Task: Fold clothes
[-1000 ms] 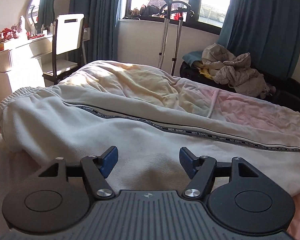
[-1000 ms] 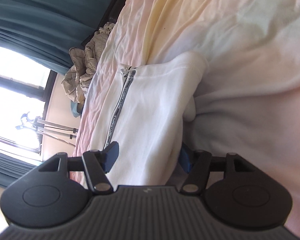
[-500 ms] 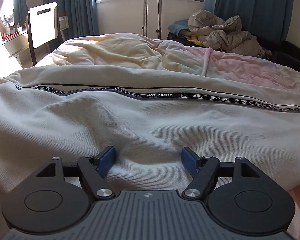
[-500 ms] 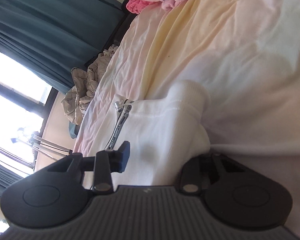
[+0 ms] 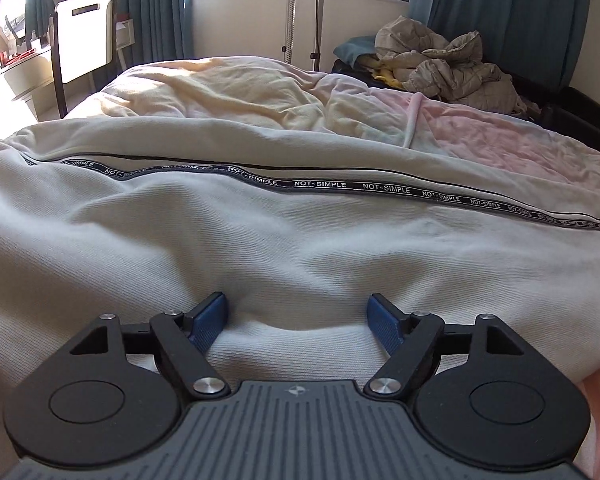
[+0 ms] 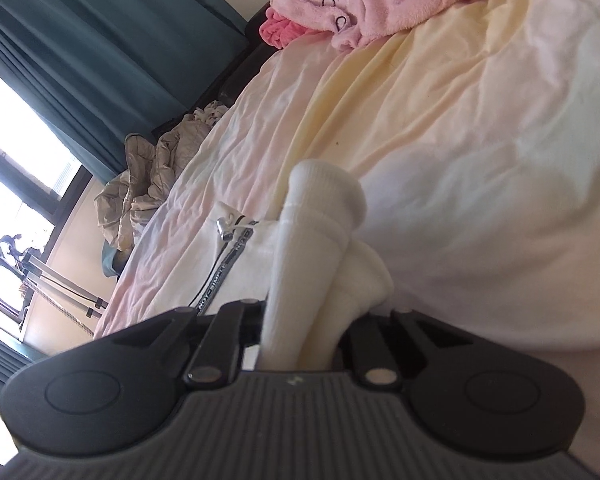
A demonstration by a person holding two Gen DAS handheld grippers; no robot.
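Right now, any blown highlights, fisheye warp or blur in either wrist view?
Left wrist: sunlight clips the desk at far left; the NOT-SIMPLE tape bows, yet reads sharp. Right wrist: window blown white, view rolled sideways, gripped white cuff soft and overexposed.

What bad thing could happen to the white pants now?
The right gripper pinches only a bunched cuff of the white pants, so the cloth might slip out when pulled. The left gripper is open and just pressing the fabric, so lifting one end alone could drag the pants crooked.
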